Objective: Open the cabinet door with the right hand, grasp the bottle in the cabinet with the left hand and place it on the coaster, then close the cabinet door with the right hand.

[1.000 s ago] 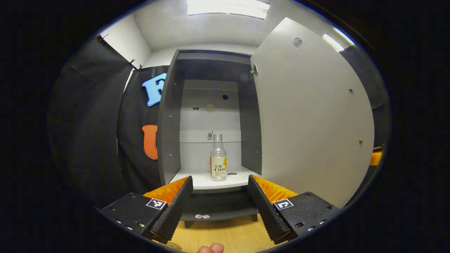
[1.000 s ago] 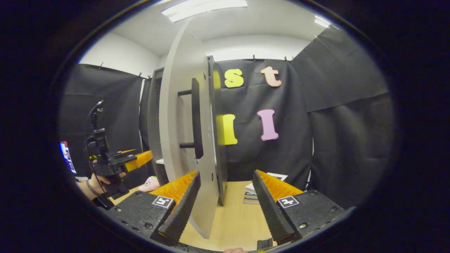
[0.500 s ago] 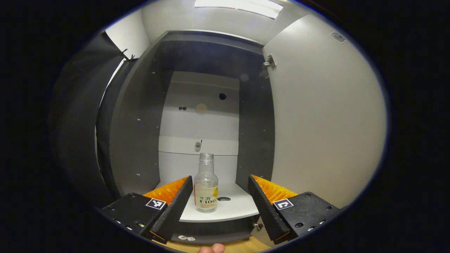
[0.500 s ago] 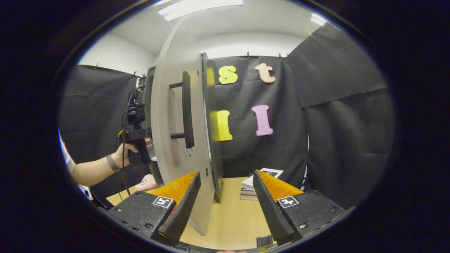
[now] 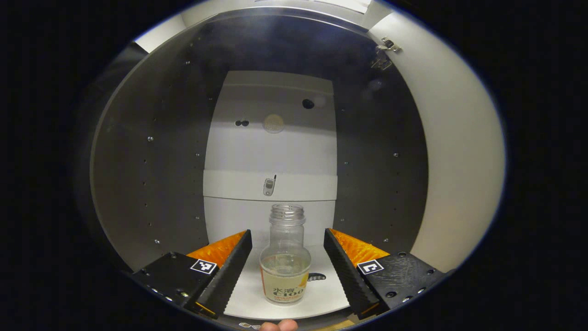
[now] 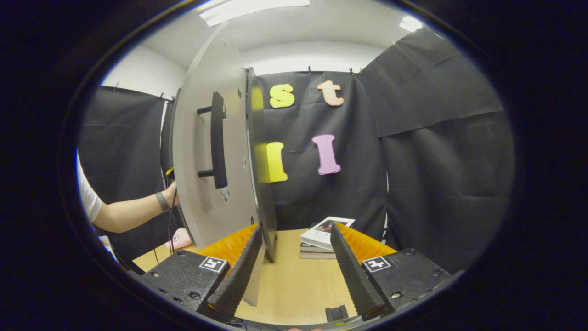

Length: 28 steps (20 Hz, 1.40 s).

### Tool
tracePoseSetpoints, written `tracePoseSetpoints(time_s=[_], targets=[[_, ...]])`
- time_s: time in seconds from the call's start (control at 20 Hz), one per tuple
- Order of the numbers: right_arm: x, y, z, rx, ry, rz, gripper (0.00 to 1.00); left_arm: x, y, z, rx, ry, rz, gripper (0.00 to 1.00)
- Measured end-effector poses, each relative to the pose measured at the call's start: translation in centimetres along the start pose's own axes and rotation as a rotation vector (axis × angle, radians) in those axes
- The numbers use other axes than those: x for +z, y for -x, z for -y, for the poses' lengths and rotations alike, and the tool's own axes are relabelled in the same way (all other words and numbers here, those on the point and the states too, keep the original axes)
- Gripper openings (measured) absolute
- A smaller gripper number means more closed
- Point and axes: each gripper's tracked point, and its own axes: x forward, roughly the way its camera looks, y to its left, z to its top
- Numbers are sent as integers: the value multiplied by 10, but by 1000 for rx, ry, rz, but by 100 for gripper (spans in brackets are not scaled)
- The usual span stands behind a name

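Note:
A clear capless bottle (image 5: 285,264) with a white and yellow label stands upright on the white cabinet shelf (image 5: 327,294). My left gripper (image 5: 288,271) is open inside the cabinet, one finger on each side of the bottle, with gaps on both sides. The grey cabinet door (image 6: 211,151) stands open, seen nearly edge-on in the right gripper view, its black bar handle (image 6: 218,140) facing me. My right gripper (image 6: 294,269) is open and holds nothing, with the door's lower edge close by its left finger (image 6: 236,276).
Dark cabinet side walls (image 5: 151,174) close in on both sides of the left gripper, with the open door's inner face (image 5: 459,151) on the right. A stack of books (image 6: 324,234) lies on the wooden table (image 6: 294,285). A person's arm (image 6: 133,214) reaches behind the door.
The left gripper has gone forward into the cabinet, so the bottle now stands between its fingers. The right gripper view has drifted rightwards, leaving the door farther left.

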Motion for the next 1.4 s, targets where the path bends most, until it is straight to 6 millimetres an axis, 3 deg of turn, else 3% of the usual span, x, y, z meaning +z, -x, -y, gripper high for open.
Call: tracePoseSetpoints(time_s=[0.35,0.4,0.45,0.6,0.7,0.85,1.05,1.25,1.4], targets=[[-5,-5,9,-30,-10,-12,93,-2,-12,-5,-17,16,5,94],[-6,-6,8,-28,-11,-14,93,0,-13,-5,-18,8,10,78],[-5,-8,7,-25,-11,-15,93,1,-13,-5,-22,-8,14,84],[-6,-11,3,-16,-5,-17,93,0,-12,1,-57,-41,15,50],[-6,-11,0,-11,2,-17,93,1,-12,-1,-52,-53,17,46],[-5,-12,-5,4,1,-12,92,4,4,0,-80,-17,15,46],[-4,-14,-13,28,15,-14,93,14,32,-13,-76,10,40,45],[-3,-12,-25,58,22,-19,93,22,80,-30,-73,15,70,45],[0,-12,-34,81,30,-9,93,15,114,-47,-48,4,79,46]])
